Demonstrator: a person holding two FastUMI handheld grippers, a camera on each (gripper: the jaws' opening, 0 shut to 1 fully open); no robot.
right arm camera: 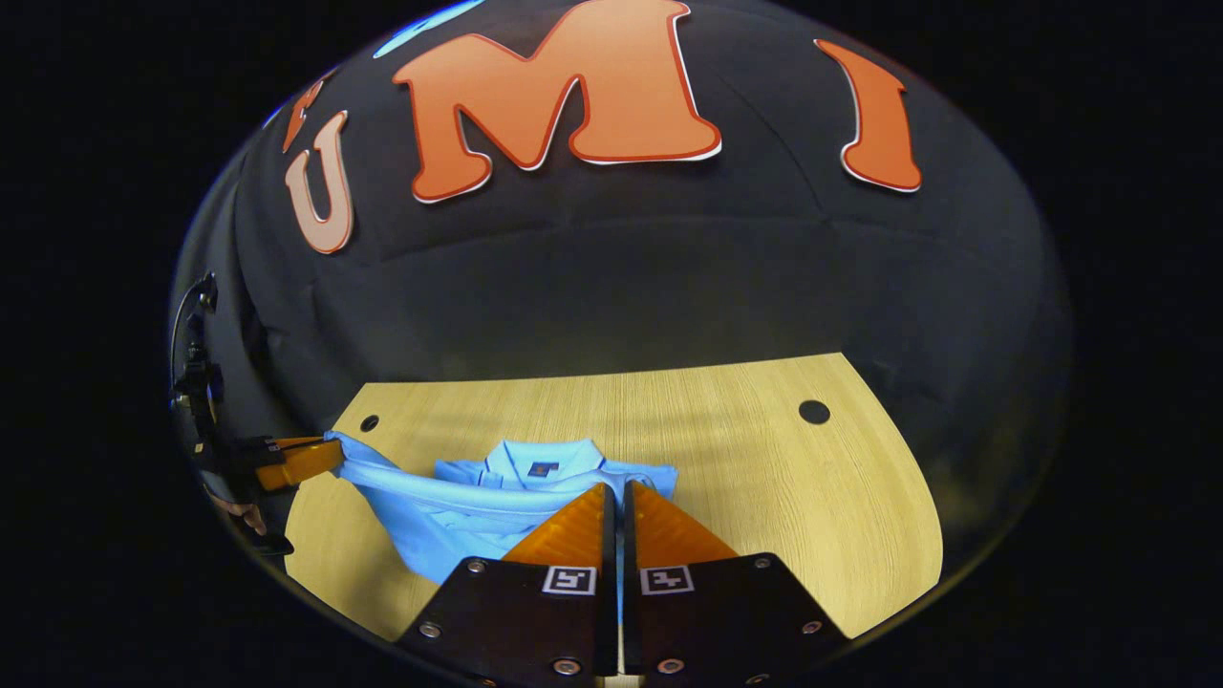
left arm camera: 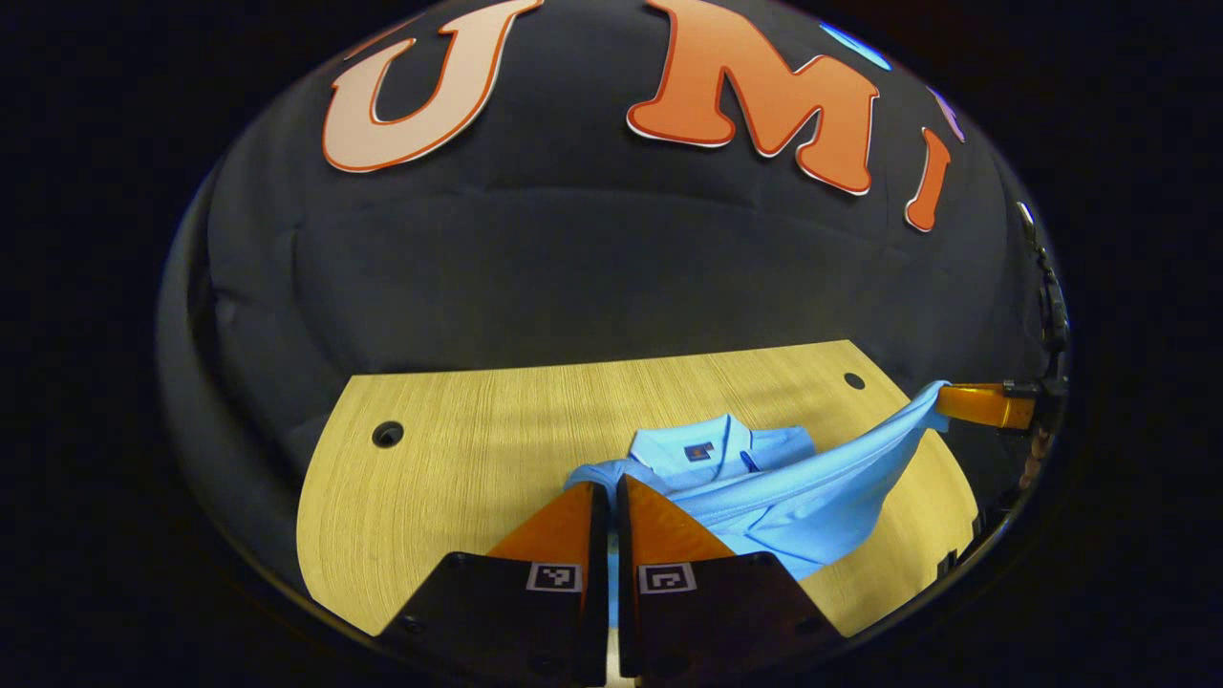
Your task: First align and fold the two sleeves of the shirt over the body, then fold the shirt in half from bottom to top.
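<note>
Pale wooden table (left arm camera: 459, 478) with round cable holes, backed by the black cloth wall. On the table's middle, a light-blue polo shirt (left arm camera: 764, 497), collar (left arm camera: 702, 441) pointing toward the wall, long axis running from the near edge to the far edge; lower part lifted off the wood and stretched as a taut band between the two grippers. Left gripper (left arm camera: 611, 492) at the near left of the shirt, fingers drawn narrow with blue cloth pinched in the slit. Right gripper (right arm camera: 616, 497) likewise narrow, clamped on the shirt's hem. Seen from the left gripper view, right gripper raised near the table's right edge, cloth trailing from its tip. Small dark tag (left arm camera: 698, 452) inside the collar.
</note>
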